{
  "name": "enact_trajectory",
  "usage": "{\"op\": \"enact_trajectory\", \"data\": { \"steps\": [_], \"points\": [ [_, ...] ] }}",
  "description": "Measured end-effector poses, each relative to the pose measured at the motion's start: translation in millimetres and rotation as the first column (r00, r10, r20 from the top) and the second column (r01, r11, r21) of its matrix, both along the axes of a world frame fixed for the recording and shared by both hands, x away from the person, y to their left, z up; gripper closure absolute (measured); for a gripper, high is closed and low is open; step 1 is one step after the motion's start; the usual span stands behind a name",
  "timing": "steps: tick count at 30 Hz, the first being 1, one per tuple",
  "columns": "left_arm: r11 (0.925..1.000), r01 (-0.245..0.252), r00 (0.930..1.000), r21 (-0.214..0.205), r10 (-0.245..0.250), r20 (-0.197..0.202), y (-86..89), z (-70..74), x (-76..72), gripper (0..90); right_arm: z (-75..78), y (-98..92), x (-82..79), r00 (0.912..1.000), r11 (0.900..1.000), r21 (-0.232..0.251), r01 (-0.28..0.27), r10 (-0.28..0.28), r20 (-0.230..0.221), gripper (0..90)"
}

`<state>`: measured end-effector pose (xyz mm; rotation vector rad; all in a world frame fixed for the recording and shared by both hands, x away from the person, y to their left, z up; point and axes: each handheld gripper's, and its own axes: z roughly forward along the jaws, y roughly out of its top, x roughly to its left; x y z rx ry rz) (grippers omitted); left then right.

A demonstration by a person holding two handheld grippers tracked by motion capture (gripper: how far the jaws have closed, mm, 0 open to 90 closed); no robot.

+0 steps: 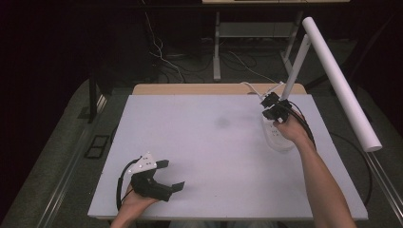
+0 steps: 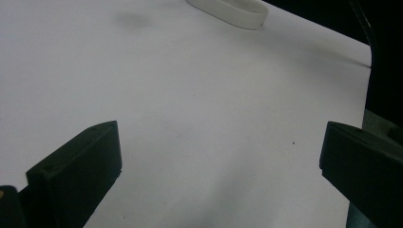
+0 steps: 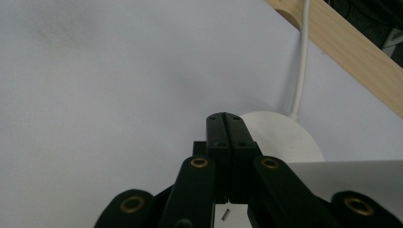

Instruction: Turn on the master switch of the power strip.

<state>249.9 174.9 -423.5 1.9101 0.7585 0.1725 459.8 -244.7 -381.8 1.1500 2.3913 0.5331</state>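
A white desk lamp stands at the far right of the flat white counter [image 1: 204, 142], which lies over a pale wooden tabletop [image 1: 190, 89] whose edge shows along the far side. The lamp's round white base [image 1: 278, 137] rests on the counter, a slim white stem [image 1: 295, 66] slants up from it, and a long white cylindrical lamp head [image 1: 340, 80] runs out over the counter's right edge. A thin white cord [image 3: 300, 71] leads from the base toward the wooden edge.

The right claw [image 1: 271, 105] is over the base, just beside the foot of the stem, held by the person's right hand [image 1: 291, 128]. In the right gripper view its two black jaws are pressed flat together with nothing between them, their tips above the near rim of the round base [image 3: 285, 135].

The left claw [image 1: 170, 175] sits low over the near left part of the counter, well apart from the lamp, held by the left hand [image 1: 135, 202]. Its jaws stand wide apart and empty; in the left gripper view the bare counter [image 2: 199, 118] lies between them, with the lamp base [image 2: 233, 12] far ahead
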Motion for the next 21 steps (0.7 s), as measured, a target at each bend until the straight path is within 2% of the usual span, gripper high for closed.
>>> {"op": "enact_trajectory", "data": {
  "steps": [21],
  "points": [
    [1.0000, 0.005, 1.0000, -0.006, -0.005, -0.003, -0.3, -0.2, 1.0, 0.0, -15.6, -5.2, 12.0, 0.9975, 0.9964, -0.050, 0.068, -0.069, -0.013, 89.4]
  ]
}}
